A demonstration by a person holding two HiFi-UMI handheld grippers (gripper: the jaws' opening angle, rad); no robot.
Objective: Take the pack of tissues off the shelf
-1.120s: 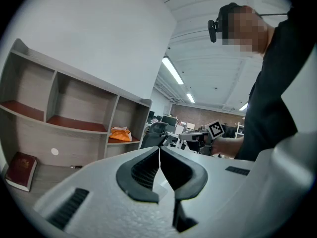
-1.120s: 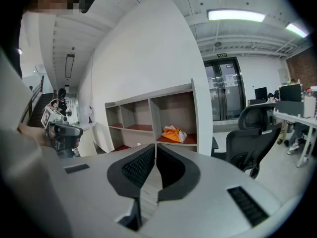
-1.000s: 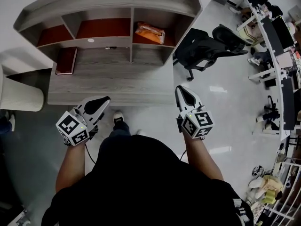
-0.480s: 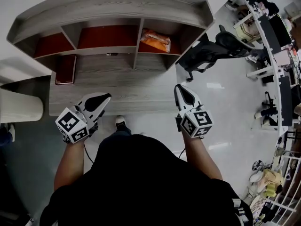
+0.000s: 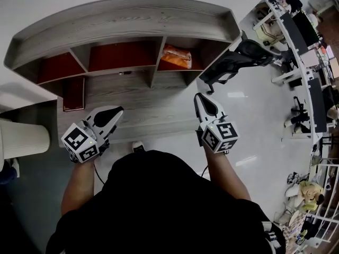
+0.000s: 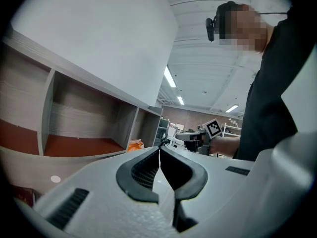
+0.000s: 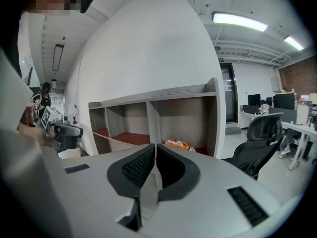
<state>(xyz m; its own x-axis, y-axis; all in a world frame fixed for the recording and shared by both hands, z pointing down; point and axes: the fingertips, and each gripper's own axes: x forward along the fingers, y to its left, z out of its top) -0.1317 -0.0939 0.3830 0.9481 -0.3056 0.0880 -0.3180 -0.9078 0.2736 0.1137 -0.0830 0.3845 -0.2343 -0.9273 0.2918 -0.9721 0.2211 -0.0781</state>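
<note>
A grey wood-grain shelf stands against a white wall, on the back of a matching grey desk top. It is split by upright boards into three open compartments side by side, each with a red-brown floor. The orange, crinkled plastic pack of tissues lies on the floor of the right-hand compartment, near that compartment's left divider, and nothing touches it. The left and middle compartments show only their red-brown floors from the head view.

A flat, dark red, book-like rectangle lies on the desk top at its left end, below the left compartment. A thin dark pen-like object rests at the foot of the middle compartment. A black office chair stands on the pale floor just right of the shelf.

The person holds both grippers over the front edge of the desk, well short of the shelf. The left gripper has its jaws pressed together with nothing between them; its own view shows the black pads meeting at the tips, with the pack of tissues small in the distance just beside them. The right gripper is likewise closed and empty, its pads meeting in its own view, where the shelf faces it and the pack of tissues lies in the right compartment just past the jaw tips.
</note>
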